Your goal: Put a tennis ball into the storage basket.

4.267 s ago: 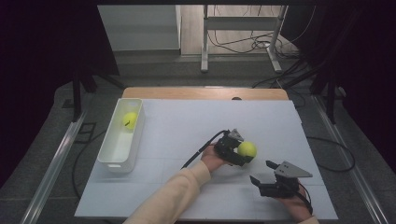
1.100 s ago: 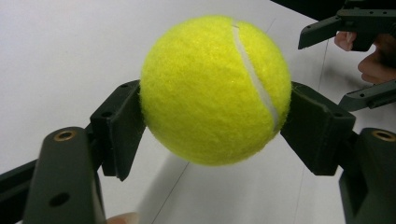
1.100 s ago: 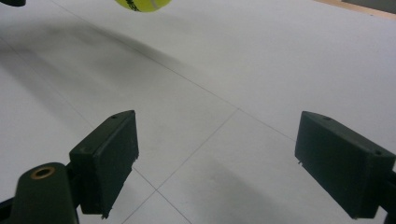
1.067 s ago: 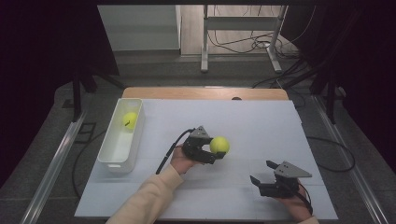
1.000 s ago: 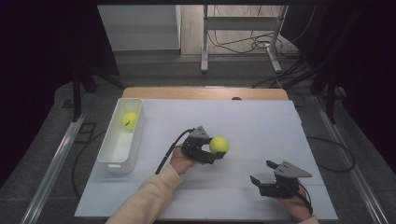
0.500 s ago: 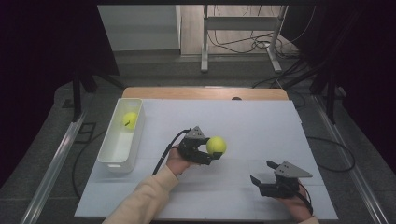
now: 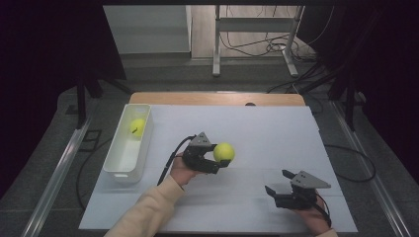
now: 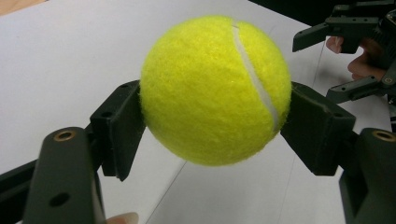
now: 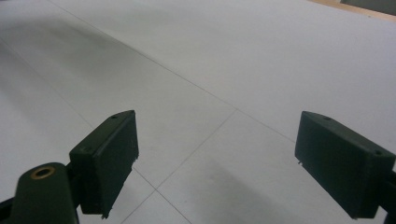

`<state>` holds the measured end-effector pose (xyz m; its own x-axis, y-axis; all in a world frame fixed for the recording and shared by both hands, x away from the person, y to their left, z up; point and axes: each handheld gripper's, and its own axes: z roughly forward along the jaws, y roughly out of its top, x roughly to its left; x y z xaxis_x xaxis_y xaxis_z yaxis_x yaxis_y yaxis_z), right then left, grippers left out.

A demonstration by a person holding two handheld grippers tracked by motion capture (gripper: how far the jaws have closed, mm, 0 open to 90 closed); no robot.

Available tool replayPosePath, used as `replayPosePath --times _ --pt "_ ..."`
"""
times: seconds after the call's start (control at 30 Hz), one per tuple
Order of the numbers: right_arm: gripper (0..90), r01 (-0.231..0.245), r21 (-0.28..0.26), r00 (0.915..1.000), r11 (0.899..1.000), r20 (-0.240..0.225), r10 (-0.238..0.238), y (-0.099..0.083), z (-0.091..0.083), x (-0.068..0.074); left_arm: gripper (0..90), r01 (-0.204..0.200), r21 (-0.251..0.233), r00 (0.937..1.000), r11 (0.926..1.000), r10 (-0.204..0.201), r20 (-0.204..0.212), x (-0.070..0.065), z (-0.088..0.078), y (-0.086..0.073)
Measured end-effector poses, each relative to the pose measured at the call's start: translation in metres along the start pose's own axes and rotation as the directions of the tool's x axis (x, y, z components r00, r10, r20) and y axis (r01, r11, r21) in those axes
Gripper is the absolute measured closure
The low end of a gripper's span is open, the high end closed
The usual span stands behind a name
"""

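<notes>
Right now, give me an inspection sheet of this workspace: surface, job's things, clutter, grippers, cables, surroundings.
Surface: white table top, flat, with faint seam lines; a wooden edge shows at the far side.
Job's things: tennis ball clamped in the left gripper, off the surface; second tennis ball lying in the white bin at the table's left.
Clutter: nothing seen.
Grippers: left gripper shut on the tennis ball, fingers pressing both its sides; right gripper open, with nothing between its fingers, held near the table's front right.
Cables: black cable trailing from the left gripper; loose cables on the floor beyond the table.
Surroundings: dark curtains, metal frame legs, grey floor.
</notes>
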<state>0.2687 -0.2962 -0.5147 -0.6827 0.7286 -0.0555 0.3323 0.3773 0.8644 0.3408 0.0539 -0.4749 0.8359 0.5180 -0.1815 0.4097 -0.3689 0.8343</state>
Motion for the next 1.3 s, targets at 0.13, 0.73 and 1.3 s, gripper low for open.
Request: replayPosePath --times 0.13,0.73,1.3 --pt "13.9 -0.001 0.001 1.0 1.0 0.003 0.001 0.0 0.0 0.0 26.4 0.001 -0.001 1.0 1.0 -0.001 -0.01 0.002 -0.006 -0.002" --pt "13.9 -0.002 -0.002 1.0 1.0 0.0 0.002 0.0 0.0 0.0 26.4 0.022 -0.025 0.9985 0.9994 -0.024 -0.049 0.01 -0.032 -0.008" --pt "13.9 -0.001 0.0 1.0 1.0 0.002 0.001 0.0 0.0 0.0 26.4 0.035 -0.037 0.9969 0.9987 -0.038 -0.069 0.015 -0.048 -0.014"
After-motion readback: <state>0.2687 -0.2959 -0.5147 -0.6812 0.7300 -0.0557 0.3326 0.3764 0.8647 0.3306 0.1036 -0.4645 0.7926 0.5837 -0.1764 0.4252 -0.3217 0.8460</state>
